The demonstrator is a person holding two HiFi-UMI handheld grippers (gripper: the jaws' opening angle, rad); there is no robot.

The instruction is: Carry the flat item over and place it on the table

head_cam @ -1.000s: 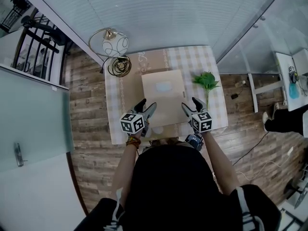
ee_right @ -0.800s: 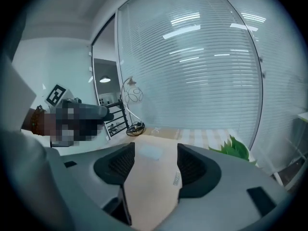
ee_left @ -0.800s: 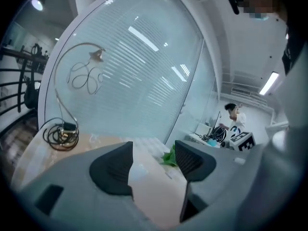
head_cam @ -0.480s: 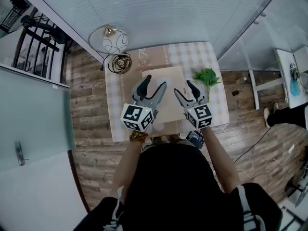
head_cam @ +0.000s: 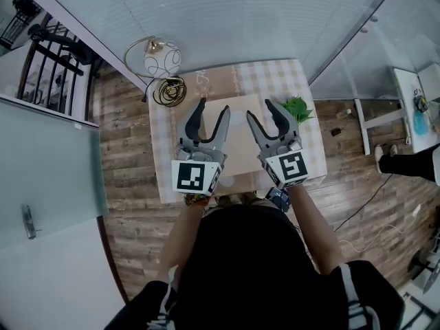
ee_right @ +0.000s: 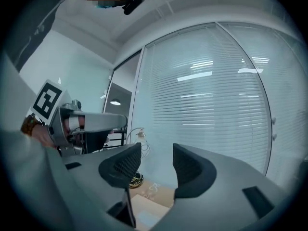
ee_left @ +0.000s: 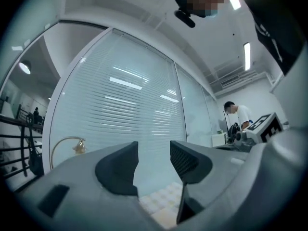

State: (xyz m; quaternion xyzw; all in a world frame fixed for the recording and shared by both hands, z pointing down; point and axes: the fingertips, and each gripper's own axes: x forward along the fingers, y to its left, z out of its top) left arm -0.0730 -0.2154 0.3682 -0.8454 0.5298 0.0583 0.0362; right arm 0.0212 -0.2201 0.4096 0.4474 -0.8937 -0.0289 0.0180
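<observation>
Lying mid table [head_cam: 161,157], the board [head_cam: 237,143] looks light, stiff, thin, best pinched at its 3 and 9 o'clock edges; left gripper [head_cam: 213,106] and right gripper [head_cam: 261,110], jaws just narrowing, gape empty above it.

The left tool [head_cam: 213,107] and right tool [head_cam: 260,110] hang above the checked worktop [head_cam: 163,158] — jaws apart, nothing between them, having just been closing. Beneath them the flat beige item [head_cam: 238,139] lies on the worktop, beside a green plant [head_cam: 298,106].
</observation>
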